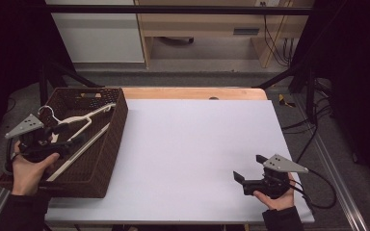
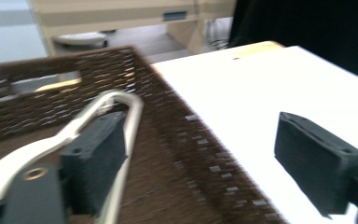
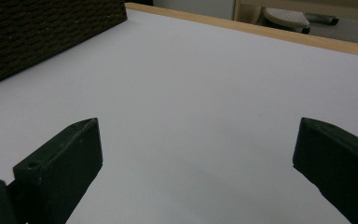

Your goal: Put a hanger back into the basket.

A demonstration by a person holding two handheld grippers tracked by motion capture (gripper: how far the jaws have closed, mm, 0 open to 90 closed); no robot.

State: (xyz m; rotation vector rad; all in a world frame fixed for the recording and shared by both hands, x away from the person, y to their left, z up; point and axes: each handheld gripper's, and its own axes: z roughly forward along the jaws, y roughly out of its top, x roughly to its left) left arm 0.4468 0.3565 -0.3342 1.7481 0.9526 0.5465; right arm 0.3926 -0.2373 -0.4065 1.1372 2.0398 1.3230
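Hovering left gripper [image 1: 60, 137] over basket [image 1: 118, 118], jaws spread, holding nothing | hanger [image 1: 79, 126] lies inside, long axis front-to-back, just beside left fingers | right gripper [image 1: 248, 178] spread, empty, well apart.

The left gripper [image 1: 62, 139] is held in the person's left hand [image 1: 29, 168], jaws spread wide — nothing pressed between the pads. The right gripper [image 1: 248, 174] rests low in the right hand [image 1: 277, 195], palm up, jaws likewise parted — the space between them bare.
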